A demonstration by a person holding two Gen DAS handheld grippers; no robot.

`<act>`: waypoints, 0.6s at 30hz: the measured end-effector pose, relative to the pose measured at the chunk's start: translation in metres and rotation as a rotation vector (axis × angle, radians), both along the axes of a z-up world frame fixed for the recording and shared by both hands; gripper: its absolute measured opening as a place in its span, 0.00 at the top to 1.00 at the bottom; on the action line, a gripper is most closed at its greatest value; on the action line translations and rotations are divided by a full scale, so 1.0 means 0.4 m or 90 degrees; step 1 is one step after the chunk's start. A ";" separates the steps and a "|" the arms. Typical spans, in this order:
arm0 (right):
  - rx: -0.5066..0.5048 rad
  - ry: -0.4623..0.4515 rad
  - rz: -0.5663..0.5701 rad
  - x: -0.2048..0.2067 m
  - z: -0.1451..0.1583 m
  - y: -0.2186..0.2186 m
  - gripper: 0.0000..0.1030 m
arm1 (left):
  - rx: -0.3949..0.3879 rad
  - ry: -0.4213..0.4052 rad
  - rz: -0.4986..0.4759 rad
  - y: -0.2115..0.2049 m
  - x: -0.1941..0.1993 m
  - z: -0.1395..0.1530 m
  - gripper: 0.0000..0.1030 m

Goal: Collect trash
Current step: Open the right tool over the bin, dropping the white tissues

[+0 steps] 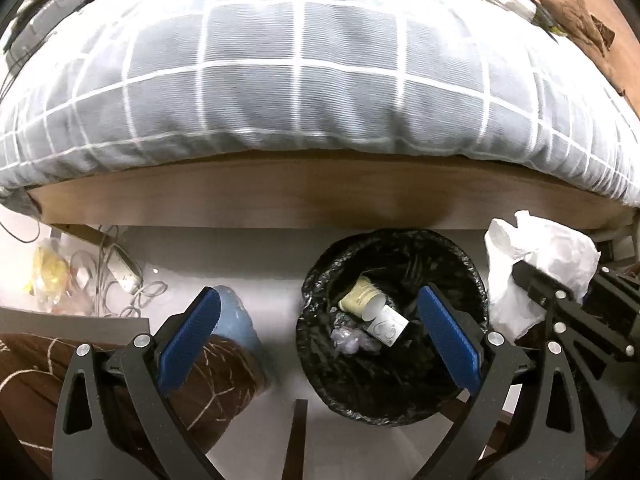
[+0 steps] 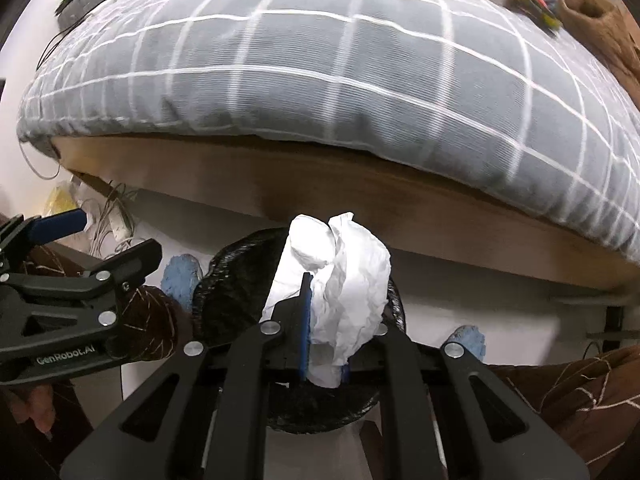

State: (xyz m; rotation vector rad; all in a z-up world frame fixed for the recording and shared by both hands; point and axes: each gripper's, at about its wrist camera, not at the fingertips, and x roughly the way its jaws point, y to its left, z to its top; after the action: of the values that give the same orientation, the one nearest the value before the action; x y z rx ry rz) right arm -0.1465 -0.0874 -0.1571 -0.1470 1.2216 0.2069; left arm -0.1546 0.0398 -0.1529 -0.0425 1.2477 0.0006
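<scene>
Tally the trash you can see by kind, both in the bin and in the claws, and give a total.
Paper cups in the bin: 2, a yellowish one and a white printed one
Clear crumpled plastic wrap in the bin: 1
White crumpled paper wad, pinched in the right claw above the bin: 1
Left claw: open, 0
Total: 4

The left gripper point(image 1: 320, 338) points steeply down with its two blue-padded fingers point(image 1: 191, 336) spread as wide as they go and nothing between them. Its black frame fills the near edge of the left wrist view. The right gripper point(image 2: 322, 320) sits just to its right, also angled steeply down, its fingers nearly together and clamped on a crumpled white tissue point(image 2: 344, 280). A brown patterned trouser leg point(image 1: 216, 376) and a blue slipper point(image 1: 240, 320) show below.
</scene>
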 end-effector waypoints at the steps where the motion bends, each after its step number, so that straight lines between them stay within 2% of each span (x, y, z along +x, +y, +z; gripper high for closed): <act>1: 0.001 0.001 0.002 0.000 0.001 0.004 0.90 | 0.002 -0.003 0.003 0.010 -0.002 0.003 0.06; 11: -0.040 0.040 0.021 0.000 -0.050 0.075 0.86 | 0.006 -0.002 0.032 0.065 -0.016 -0.006 0.06; 16: -0.048 0.036 0.016 0.005 -0.050 0.066 0.63 | 0.004 0.001 0.050 0.087 -0.015 -0.007 0.06; 18: -0.048 0.028 0.013 0.002 -0.043 0.062 0.49 | 0.006 -0.005 0.051 0.088 -0.015 -0.001 0.06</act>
State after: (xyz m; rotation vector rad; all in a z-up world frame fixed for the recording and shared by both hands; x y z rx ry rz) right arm -0.1455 -0.0627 -0.1744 -0.2213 1.2732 0.1818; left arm -0.1606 0.0752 -0.1534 -0.0849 1.2369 0.0756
